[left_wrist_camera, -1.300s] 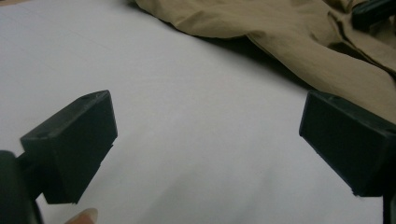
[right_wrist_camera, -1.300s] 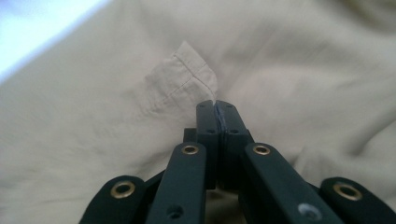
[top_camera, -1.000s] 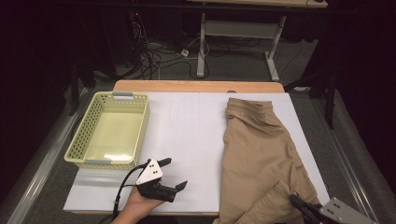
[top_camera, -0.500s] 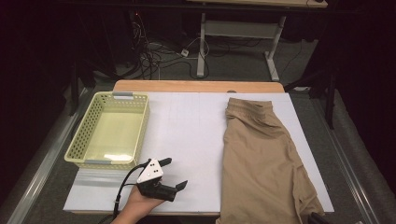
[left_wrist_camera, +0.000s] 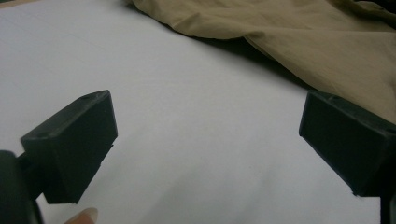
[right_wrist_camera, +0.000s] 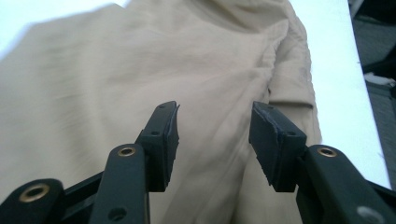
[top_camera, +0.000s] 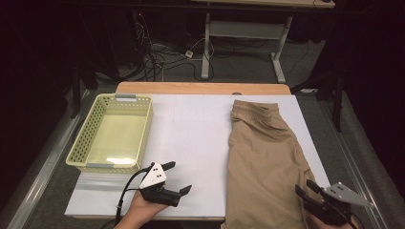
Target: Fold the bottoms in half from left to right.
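Tan trousers (top_camera: 265, 162) spread lengthwise down the right half of the white table sheet (top_camera: 191, 143), waistband at the far end, near end hanging over the table's front edge. Right gripper (top_camera: 308, 191) at the bottom right corner of the high view, against the garment's near right edge; half a second earlier barely visible at the frame's bottom, a second earlier in much the same spot with jaws pressed together. Jaws just been opening: in the right gripper view partly spread over the cloth (right_wrist_camera: 140, 93), nothing between the pads, no fabric pinched. Left gripper (top_camera: 179, 179) parked on bare sheet left of the trousers, same place as in both earlier pictures, jaws spread wide and empty, cloth edge (left_wrist_camera: 327, 46) just beyond them. Yellow basket (top_camera: 79, 143) at the far left, empty and well apart from the garment. Judged from this: a fresh approach to the hem or side seam, probably for a fold; grip not yet made
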A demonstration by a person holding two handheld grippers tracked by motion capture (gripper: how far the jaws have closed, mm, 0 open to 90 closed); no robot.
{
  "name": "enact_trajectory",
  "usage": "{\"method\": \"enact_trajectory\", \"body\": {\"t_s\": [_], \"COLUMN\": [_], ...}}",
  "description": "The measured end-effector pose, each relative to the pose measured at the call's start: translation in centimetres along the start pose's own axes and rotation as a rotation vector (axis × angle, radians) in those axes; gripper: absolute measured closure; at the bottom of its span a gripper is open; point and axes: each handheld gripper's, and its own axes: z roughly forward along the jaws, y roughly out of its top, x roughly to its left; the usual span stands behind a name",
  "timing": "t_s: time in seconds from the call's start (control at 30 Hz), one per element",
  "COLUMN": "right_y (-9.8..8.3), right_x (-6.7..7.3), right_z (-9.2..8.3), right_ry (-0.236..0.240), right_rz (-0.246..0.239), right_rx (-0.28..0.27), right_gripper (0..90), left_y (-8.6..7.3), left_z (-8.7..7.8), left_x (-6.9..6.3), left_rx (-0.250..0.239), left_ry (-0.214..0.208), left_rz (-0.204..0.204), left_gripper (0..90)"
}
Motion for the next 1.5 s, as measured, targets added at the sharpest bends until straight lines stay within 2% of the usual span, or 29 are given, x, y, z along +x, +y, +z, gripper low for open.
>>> {"method": "enact_trajectory", "body": {"t_s": [0.1, 0.2, 0.3, 0.33, 0.47, 0.6, 0.67, 0.77, 0.87, 0.9, 0.93, 1.0, 1.07, 1.27, 1.5], "right_y": [0.1, -0.3, -0.4, -0.2, 1.9, 4.6, 5.3, 4.5, 2.1, 1.3, 0.8, 0.3, 0.5, 1.5, 2.0], "right_x": [-0.6, -1.3, -1.7, -1.8, -2.1, -2.9, -3.7, -5.4, -7.4, -7.7, -7.8, -7.7, -7.2, -4.1, 0.2], "right_z": [1.8, 2.1, 2.0, 1.9, 0.9, -1.0, -1.7, -1.7, -0.9, -0.6, -0.5, -0.8, -1.6, -3.7, -2.6], "right_ry": [-0.024, -0.037, -0.026, -0.022, -0.032, -0.053, -0.069, -0.108, -0.123, -0.118, -0.116, -0.101, -0.083, -0.013, 0.093], "right_rz": [0.031, 0.063, 0.055, 0.054, 0.01, -0.006, -0.005, 0.021, 0.096, 0.116, 0.128, 0.143, 0.127, 0.071, 0.018], "right_rx": [0.027, 0.03, 0.039, 0.033, 0.001, -0.065, -0.081, -0.056, -0.003, 0.01, 0.018, 0.006, -0.021, -0.094, -0.099], "right_gripper": [58.0, 71.2, 87.1, 88.9, 89.4, 89.3, 89.3, 89.3, 88.3, 85.1, 78.0, 70.9, 68.0, 64.8, 64.4], "left_y": [0.0, 0.0, 0.0, 0.0, 0.0, 0.0, 0.0, 0.0, 0.0, 0.0, 0.0, 0.0, 0.0, 0.0, 0.0], "left_z": [0.0, 0.0, 0.0, 0.0, 0.0, 0.0, 0.0, 0.0, 0.0, -0.1, -0.1, 0.0, 0.0, 0.0, -0.1], "left_x": [0.0, -0.1, 0.0, 0.0, 0.0, 0.0, 0.0, 0.0, 0.0, 0.0, 0.0, 0.0, 0.0, 0.0, 0.0], "left_rx": [0.0, 0.0, 0.001, 0.003, 0.0, 0.0, 0.0, -0.001, -0.002, -0.002, -0.002, -0.002, -0.002, -0.002, -0.005], "left_ry": [0.001, 0.0, -0.006, -0.008, -0.01, -0.01, -0.008, -0.008, -0.009, -0.008, -0.009, -0.01, -0.011, -0.006, -0.003], "left_rz": [0.004, 0.009, 0.009, 0.007, 0.008, 0.007, 0.009, 0.01, 0.009, 0.009, 0.009, 0.008, 0.006, 0.002, 0.003], "left_gripper": [3.8, 4.0, 4.1, 4.1, 4.1, 4.1, 4.1, 4.1, 4.1, 4.1, 4.1, 4.1, 4.1, 4.1, 4.1]}}
